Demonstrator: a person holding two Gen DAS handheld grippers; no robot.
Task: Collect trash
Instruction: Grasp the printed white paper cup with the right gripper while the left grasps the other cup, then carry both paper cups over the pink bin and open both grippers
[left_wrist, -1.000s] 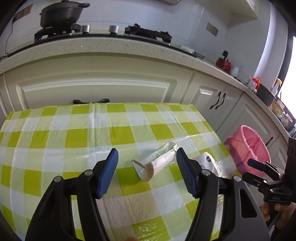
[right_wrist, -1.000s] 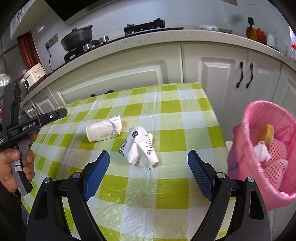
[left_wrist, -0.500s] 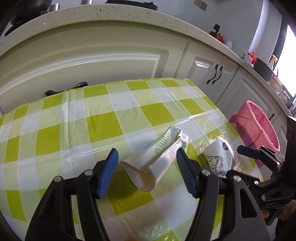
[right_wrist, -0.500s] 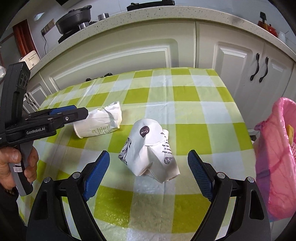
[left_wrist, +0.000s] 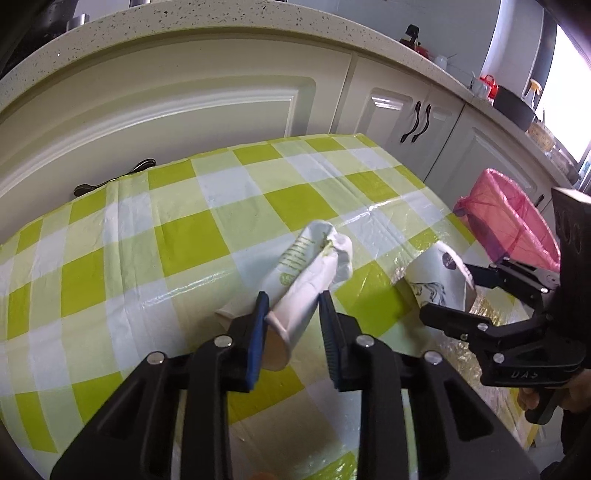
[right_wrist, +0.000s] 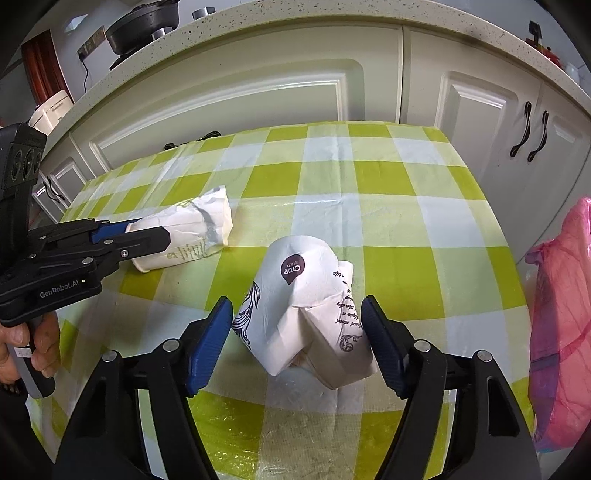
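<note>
My left gripper (left_wrist: 291, 308) is shut on a crushed white paper cup with green print (left_wrist: 310, 273), which lies on the green checked tablecloth (left_wrist: 184, 243). The same cup (right_wrist: 195, 225) shows in the right wrist view with the left gripper (right_wrist: 146, 230) closed on its open end. My right gripper (right_wrist: 297, 314) is open around a second crushed white cup with purple print (right_wrist: 306, 310); its blue pads stand close on either side, not pressing it. That cup (left_wrist: 436, 280) and the right gripper (left_wrist: 447, 295) also show in the left wrist view.
A bin with a pink bag (left_wrist: 506, 225) stands off the table's right edge; it also shows in the right wrist view (right_wrist: 561, 317). White kitchen cabinets (right_wrist: 258, 81) and a counter run behind the table. A black pot (right_wrist: 144, 22) sits on the stove.
Both grippers moved forward and down to the cups. The left gripper closed on the green-print cup. The right gripper narrowed around the purple-print cup.
</note>
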